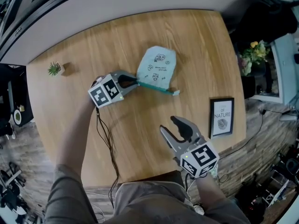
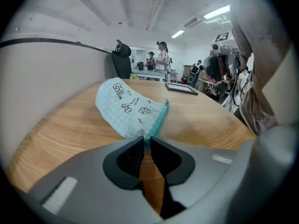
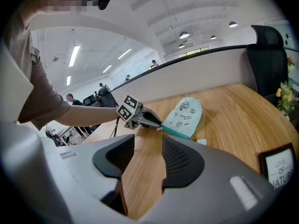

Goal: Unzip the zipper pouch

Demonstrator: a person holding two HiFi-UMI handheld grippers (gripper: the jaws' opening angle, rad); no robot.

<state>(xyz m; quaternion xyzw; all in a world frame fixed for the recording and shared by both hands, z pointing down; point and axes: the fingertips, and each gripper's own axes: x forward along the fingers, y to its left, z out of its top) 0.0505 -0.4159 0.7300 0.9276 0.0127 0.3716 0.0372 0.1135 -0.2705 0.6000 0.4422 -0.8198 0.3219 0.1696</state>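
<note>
Left gripper [image 2: 146, 141] first: I have its jaws almost together, tips pinched on the near end of the zipper [image 1: 156, 87], the teal edge of the pouch [image 1: 156, 66], so that corner is anchored. The pouch lies flat near the middle of the table [image 1: 196, 41], zipper side toward me and, as far as I can tell, not yet opened. My right gripper [image 1: 169, 125] hangs over the table close to my body, jaws wide apart and empty, well clear of the pouch. I judge this as the bracing step, with the unzipping itself not begun. Next, the right gripper needs to reach the small pale tab [image 1: 175, 93] at the zipper's far end, which I take for the pull, close on it and draw it along the teal edge.
</note>
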